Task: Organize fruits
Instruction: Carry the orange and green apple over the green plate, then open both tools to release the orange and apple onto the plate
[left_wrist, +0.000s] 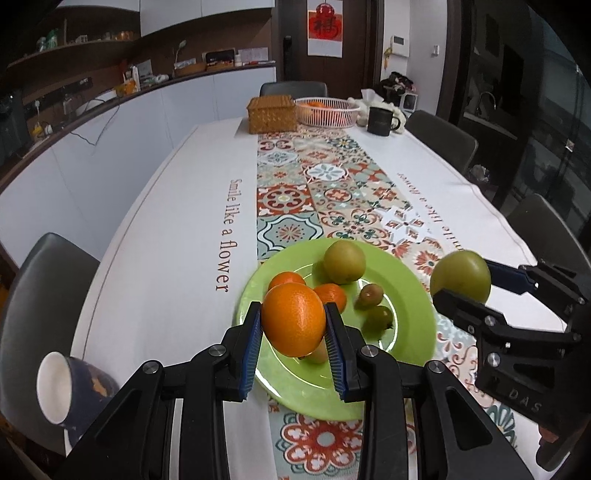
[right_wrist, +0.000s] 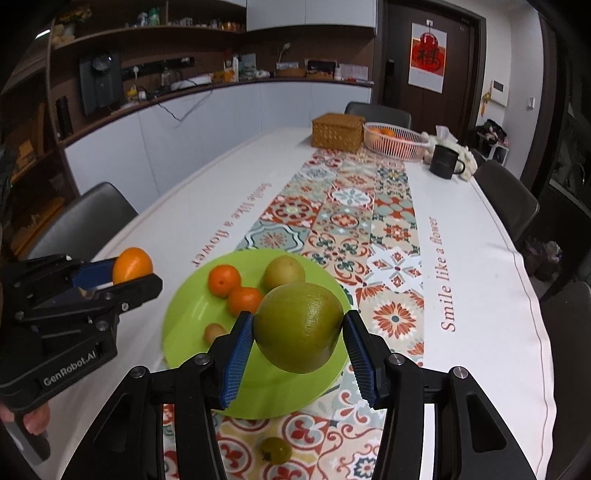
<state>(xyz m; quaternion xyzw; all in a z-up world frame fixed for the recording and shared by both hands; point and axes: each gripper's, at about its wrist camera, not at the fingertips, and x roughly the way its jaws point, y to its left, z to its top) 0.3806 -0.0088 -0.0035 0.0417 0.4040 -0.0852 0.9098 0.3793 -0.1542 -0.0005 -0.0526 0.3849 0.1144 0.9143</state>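
Orange (left_wrist: 294, 319), round and glossy, pinched in the left hand-held gripper (left_wrist: 293, 325) at lower centre of the left wrist view, above a green plate (left_wrist: 413, 295). Large green fruit (right_wrist: 299, 328) clamped in the right hand-held gripper (right_wrist: 299, 332). On the plate: two small oranges (right_wrist: 224, 280), a yellow-green fruit (right_wrist: 283, 272), small brownish-green ones (left_wrist: 368, 294). One small green fruit (right_wrist: 275, 450) on the table runner at bottom centre
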